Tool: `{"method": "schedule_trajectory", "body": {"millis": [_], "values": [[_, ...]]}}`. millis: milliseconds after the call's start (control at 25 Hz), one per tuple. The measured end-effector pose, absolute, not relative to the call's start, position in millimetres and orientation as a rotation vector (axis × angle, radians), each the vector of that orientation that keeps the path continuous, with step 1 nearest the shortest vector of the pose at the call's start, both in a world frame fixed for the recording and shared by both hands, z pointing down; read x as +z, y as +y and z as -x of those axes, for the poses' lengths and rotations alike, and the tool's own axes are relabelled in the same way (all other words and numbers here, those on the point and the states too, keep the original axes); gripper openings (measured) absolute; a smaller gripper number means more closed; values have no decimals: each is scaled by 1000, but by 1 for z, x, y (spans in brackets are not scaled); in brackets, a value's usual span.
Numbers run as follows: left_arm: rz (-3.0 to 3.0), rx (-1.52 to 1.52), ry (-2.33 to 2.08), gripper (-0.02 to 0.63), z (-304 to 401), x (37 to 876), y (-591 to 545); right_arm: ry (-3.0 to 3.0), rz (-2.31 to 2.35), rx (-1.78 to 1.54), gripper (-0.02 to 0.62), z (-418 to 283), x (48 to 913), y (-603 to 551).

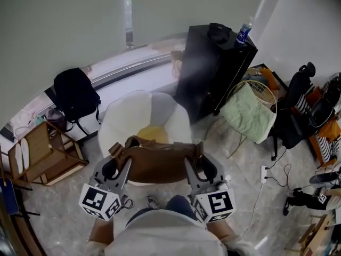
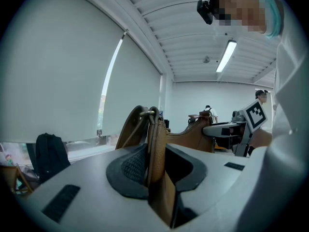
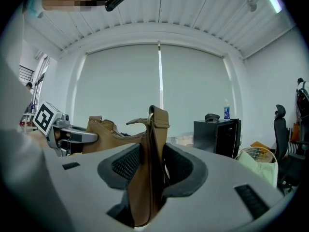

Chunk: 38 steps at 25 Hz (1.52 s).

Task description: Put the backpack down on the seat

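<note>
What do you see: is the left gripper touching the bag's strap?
Touching. The left gripper view shows the strap pinched between the jaws of the left gripper, with the ribbed pad flat against its side.

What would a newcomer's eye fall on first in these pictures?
The brown backpack at the centre, clamped by its straps in the left gripper and the right gripper, draws the eye first. Beyond it sits a white chair with a yellow cushion, and a black cabinet stands to its right.
</note>
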<state>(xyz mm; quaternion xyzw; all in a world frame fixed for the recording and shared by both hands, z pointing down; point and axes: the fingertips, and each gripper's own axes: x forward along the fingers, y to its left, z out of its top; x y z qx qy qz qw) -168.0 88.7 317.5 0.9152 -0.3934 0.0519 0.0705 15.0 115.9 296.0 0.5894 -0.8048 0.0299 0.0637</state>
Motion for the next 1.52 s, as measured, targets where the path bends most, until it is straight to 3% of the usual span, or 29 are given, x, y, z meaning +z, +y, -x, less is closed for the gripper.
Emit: {"method": "schedule_trajectory", "body": {"millis": [1040,1520], "values": [[-2611,119,-1387,104,92,322,-21,-2537,-1560,79,173,-93,297,-25],[-2613,163,-1349,104,137,330,-61,-2517,-1595,148,173,-47,305,-60]]}}
